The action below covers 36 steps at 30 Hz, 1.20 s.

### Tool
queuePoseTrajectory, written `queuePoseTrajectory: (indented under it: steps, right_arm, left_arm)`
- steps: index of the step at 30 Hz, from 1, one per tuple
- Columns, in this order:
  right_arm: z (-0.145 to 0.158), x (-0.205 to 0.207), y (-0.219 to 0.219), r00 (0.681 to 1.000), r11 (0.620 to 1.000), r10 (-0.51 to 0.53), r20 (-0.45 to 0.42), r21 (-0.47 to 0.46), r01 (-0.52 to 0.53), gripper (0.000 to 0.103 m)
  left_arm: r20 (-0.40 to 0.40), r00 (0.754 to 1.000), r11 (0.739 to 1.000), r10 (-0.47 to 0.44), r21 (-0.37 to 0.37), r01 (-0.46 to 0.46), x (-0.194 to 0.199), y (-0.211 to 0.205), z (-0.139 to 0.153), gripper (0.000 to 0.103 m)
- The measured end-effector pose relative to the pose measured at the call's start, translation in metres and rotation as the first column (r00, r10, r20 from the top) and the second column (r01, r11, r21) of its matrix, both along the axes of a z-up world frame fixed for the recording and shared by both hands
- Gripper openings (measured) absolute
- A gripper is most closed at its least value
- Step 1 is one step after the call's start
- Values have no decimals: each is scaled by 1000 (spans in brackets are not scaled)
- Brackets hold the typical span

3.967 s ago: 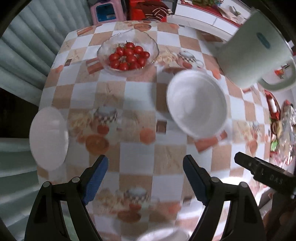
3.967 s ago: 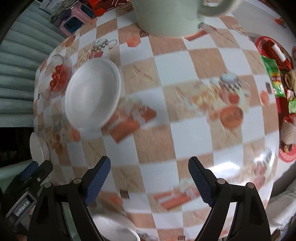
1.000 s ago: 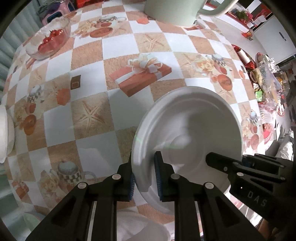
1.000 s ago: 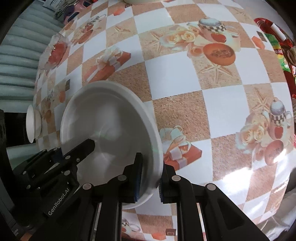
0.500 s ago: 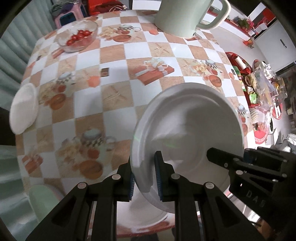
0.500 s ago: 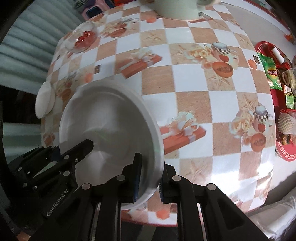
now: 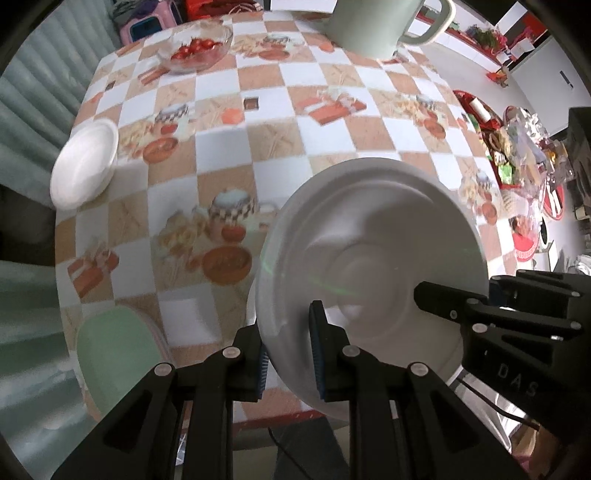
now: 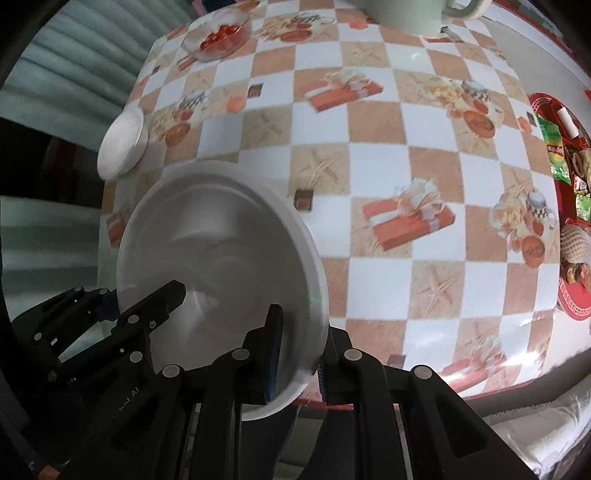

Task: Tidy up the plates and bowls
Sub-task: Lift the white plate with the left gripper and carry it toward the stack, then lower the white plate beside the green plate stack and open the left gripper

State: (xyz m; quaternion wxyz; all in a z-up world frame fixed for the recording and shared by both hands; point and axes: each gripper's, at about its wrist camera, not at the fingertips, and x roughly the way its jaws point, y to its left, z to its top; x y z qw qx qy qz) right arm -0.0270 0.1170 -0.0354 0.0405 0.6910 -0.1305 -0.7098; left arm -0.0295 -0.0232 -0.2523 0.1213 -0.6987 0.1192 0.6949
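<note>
1. The left gripper is clenched on the rim of a white bowl — one blue pad inside the rim, the other outside it — at about 7 o'clock on the bowl in the left wrist view.
2. The right gripper grasps the same bowl at the opposite rim, at about 5 o'clock on the bowl in the right wrist view, its pads pressed on either side of the edge.
3. The bowl hangs between the two grippers above the near edge of the checked tablecloth, tilted so its hollow faces the cameras.
4. A smaller white bowl sits at the table's edge, at 9 o'clock in the left view, well apart from the held one.
5. A glass bowl of tomatoes stands at 11 o'clock, far across the table.
6. A pale green jug stands at 12 o'clock — only its lower body and handle show.
7. A pale green dish lies at 8 o'clock near the table's edge, blurred.
8. A red tray of snacks sits at 3 o'clock in the right view.
</note>
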Motion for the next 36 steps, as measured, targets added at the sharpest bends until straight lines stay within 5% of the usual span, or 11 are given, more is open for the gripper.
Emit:
queuePoseTrajectory:
  steps: [28,31,34,36]
  right_arm:
    - [-38,12,-16,995,1000,-13,98,24,10,19]
    - [-44,12,-15,994,1000,-18,110,3,17,19]
    - [-46,13,-18,992,1000,-6,124,12,4,20]
    - [-47,14,-17,992,999,-7,130,34,2,28]
  left_arm:
    - [87,996,1000,15,-14,-13,15,-19,-38,22]
    - [91,996,1000,3,-25,-1,17,-17,-42,31]
    - [70,997,999,-23,-36,26,20,-13,-42,55]
    - [45,998,997,-37,-68,40,21,-13,-40,61]
